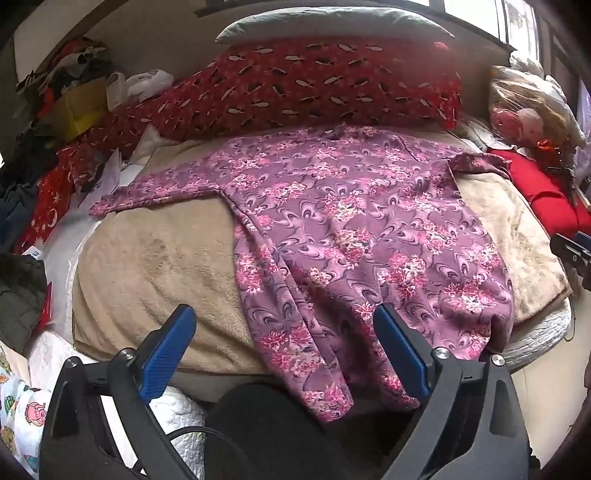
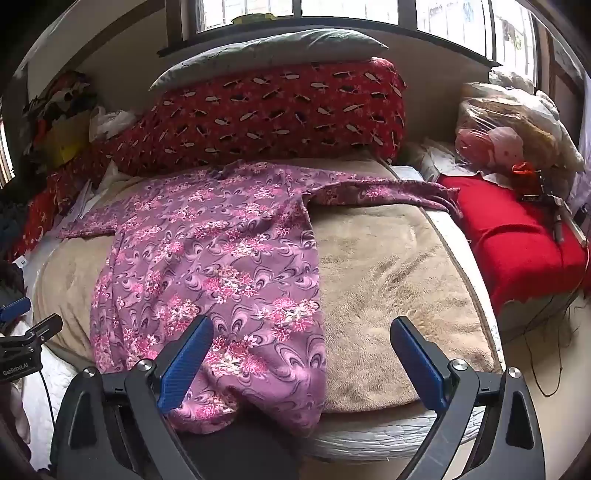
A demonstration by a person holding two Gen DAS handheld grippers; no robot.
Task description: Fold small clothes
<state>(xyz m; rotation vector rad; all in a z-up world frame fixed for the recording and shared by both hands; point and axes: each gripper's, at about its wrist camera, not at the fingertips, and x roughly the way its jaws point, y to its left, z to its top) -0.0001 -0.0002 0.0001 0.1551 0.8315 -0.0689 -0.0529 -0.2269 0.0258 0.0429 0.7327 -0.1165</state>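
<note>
A purple long-sleeved garment with pink flowers [image 1: 351,229] lies spread flat on a beige blanket [image 1: 159,266], sleeves out to both sides, its hem hanging over the near bed edge. It also shows in the right wrist view [image 2: 221,254]. My left gripper [image 1: 284,321] is open and empty, hovering over the garment's lower left hem. My right gripper [image 2: 301,332] is open and empty, hovering over the garment's lower right hem and the beige blanket [image 2: 388,280]. The right gripper's tip shows at the right edge of the left wrist view [image 1: 572,251].
A red patterned bolster [image 1: 314,85] and a grey pillow [image 1: 332,22] lie behind the garment. A red cloth [image 2: 517,236] and bagged items [image 2: 498,140] lie to the right. Piled clothes and boxes [image 1: 70,85] sit at the left. A window [image 2: 351,11] is behind.
</note>
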